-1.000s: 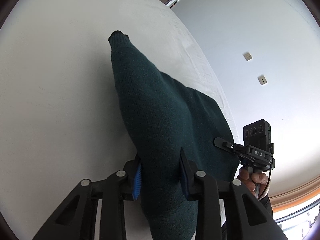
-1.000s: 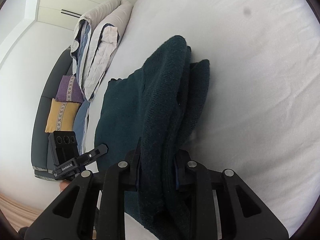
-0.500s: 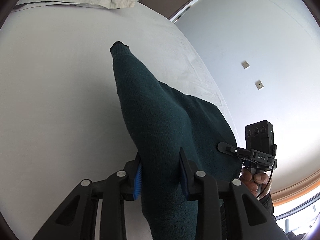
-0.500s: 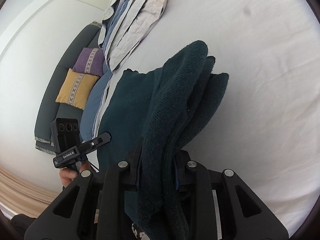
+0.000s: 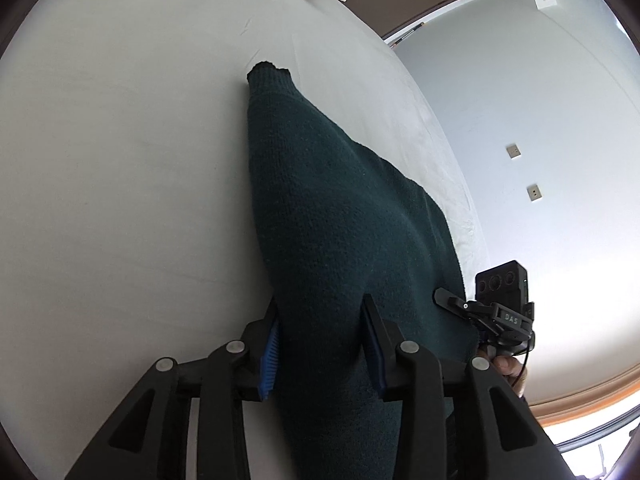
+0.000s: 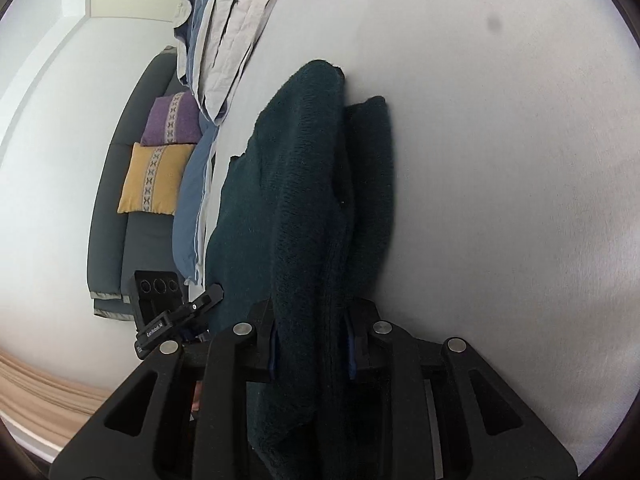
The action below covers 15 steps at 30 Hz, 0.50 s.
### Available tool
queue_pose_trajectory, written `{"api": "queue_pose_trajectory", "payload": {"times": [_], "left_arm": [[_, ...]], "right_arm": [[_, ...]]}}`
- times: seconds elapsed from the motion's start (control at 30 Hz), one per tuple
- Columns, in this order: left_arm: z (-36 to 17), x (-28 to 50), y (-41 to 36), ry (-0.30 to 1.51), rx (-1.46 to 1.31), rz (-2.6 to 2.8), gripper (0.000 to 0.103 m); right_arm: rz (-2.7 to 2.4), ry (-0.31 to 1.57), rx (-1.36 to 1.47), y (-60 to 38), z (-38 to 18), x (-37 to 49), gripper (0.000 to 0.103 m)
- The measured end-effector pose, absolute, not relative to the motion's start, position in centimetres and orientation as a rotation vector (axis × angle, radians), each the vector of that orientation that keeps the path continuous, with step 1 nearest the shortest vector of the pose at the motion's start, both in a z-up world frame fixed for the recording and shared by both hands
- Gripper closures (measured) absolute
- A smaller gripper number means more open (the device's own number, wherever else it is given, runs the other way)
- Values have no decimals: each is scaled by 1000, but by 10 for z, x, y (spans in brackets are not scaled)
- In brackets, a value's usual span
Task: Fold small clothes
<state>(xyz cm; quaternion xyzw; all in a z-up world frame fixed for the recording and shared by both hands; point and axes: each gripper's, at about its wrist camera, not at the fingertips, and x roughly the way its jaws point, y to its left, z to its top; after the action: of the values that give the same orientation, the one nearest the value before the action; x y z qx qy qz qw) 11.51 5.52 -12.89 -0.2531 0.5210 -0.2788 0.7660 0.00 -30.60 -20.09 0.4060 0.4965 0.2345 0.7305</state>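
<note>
White bed sheet (image 5: 120, 160) carries the dark green knitted sweater (image 5: 328, 216) mid-bed. Left gripper (image 5: 320, 344) jaws opening around bunched knit; right gripper (image 6: 312, 344) clamps it. Soft, limp, light: grasp at hems.

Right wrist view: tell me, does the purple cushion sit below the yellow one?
No: the purple cushion lies above the yellow cushion on the grey sofa.

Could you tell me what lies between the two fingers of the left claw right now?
The dark green sweater runs between the fingers of the left claw, whose jaws are opening. The left wrist view shows this, with the white bed sheet beneath.
</note>
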Motion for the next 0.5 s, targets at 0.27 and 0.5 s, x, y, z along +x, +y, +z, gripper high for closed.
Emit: {"api": "queue_pose_trajectory", "payload": {"times": [0.27, 0.5], "left_arm": [[-135, 112, 65, 1098, -531, -549, 54], [-90, 78, 80, 971, -433, -500, 56]], "right_arm": [[414, 1080, 848, -306, -177, 7, 69], [471, 907, 943, -342, -125, -29, 62]]}}
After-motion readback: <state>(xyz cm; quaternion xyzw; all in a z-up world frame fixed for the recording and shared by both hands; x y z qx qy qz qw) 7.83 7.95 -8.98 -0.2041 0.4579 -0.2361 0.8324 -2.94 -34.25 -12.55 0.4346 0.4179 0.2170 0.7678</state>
